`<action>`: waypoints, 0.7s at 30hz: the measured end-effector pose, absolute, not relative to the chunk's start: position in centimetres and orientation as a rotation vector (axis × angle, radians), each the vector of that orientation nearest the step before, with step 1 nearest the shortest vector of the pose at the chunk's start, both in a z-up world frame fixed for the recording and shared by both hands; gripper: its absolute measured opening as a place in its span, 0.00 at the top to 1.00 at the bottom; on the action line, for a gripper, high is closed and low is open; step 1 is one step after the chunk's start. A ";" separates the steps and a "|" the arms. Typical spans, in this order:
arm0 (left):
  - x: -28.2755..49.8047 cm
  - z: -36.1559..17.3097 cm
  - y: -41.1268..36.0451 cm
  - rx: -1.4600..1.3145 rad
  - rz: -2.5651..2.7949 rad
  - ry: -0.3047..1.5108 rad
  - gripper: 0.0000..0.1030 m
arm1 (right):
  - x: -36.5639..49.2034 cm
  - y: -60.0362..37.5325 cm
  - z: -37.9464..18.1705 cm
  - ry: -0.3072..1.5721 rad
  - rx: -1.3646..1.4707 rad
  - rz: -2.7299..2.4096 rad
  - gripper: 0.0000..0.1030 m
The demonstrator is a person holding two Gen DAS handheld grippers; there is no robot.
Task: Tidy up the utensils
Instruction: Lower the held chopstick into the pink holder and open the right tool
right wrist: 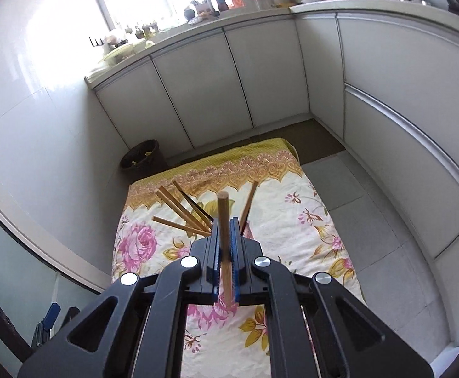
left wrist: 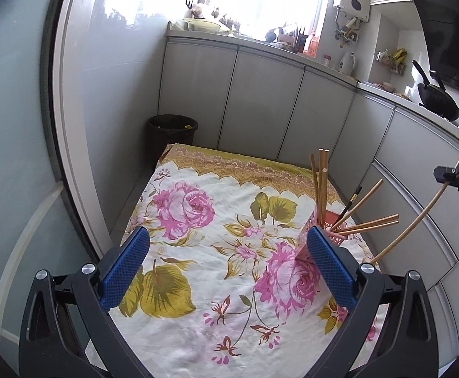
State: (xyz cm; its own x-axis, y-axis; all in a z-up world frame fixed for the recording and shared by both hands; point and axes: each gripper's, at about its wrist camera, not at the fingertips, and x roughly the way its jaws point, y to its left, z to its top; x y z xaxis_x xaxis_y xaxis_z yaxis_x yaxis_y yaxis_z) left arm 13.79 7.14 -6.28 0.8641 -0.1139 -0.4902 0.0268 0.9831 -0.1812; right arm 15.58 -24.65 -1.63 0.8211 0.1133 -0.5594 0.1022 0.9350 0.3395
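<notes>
1. The right gripper (right wrist: 226,242) is clamped on a round light-wood chopstick (right wrist: 223,220), pads pressed to its shaft; its long axis runs along the fingers, blunt end toward 12 o'clock in the right wrist view
2. Just past the fingertips sits the pink perforated plastic utensil holder (left wrist: 324,230), mostly hidden there, with wooden chopsticks (right wrist: 179,211) fanning from it toward 10 and 11 o'clock
3. The left gripper (left wrist: 229,271) stands wide and empty over the floral tablecloth (left wrist: 198,252), the holder at 2 o'clock from it
4. The right hand looks better placed for insertion
</notes>
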 end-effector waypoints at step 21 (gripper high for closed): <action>15.4 -7.2 6.6 -0.138 -0.072 0.558 0.07 | 27.6 -23.7 -4.6 0.542 0.346 -0.099 0.94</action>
State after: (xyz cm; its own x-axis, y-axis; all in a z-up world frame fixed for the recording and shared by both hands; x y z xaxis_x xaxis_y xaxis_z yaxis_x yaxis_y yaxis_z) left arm 15.37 6.58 -7.20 0.8461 -0.1054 -0.5224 0.0305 0.9882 -0.1500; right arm 27.55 -23.68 -4.56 0.8534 -0.0017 -0.5212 0.1830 0.9373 0.2965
